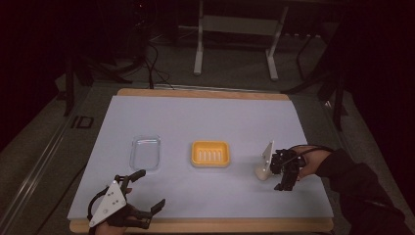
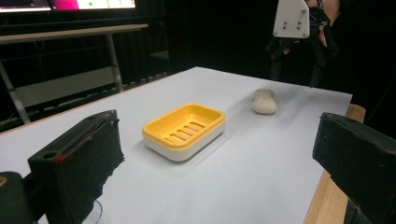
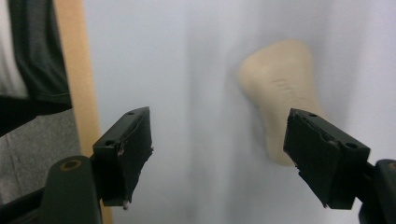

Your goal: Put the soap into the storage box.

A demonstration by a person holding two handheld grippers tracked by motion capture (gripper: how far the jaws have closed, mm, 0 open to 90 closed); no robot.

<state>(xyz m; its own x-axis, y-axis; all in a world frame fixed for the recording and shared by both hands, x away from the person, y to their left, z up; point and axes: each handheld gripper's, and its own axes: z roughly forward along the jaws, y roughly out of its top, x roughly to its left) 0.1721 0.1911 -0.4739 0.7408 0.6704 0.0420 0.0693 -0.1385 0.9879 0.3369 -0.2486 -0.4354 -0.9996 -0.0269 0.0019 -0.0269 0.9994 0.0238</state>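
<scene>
Soap bar (image 1: 261,172), cream and waisted like a peanut, lay on the white table cover (image 1: 205,122) in the high view, just beside the right gripper (image 1: 285,182) and partly behind its grey plate. That gripper pointed down over the cover near the table's right edge; jaw spread could not be read from this view. Yellow soap dish (image 1: 210,153) with a slotted floor sat to the gripper's left, well apart from the soap. Clear plastic lid or tray (image 1: 146,152) sat farther left again. Left gripper (image 1: 147,188) rested at the near left corner, jaws wide apart, nothing between them.

Left gripper view: both black jaws stood far apart and empty. Soap dish (image 2: 184,131) lay ahead between them, yellow insert in a white base, nothing in it. Soap bar (image 2: 265,101) lay beyond the dish and to the right, on the cover. Right gripper (image 2: 299,49) hung above and behind the soap, not touching it.

Right gripper view: jaws were spread wide with nothing gripped. Soap bar (image 3: 282,100) lay ahead, toward the right jaw, its near end hidden behind that jaw; blur prevented telling whether they touched. Wooden table edge (image 3: 77,74) ran beyond the left jaw.
</scene>
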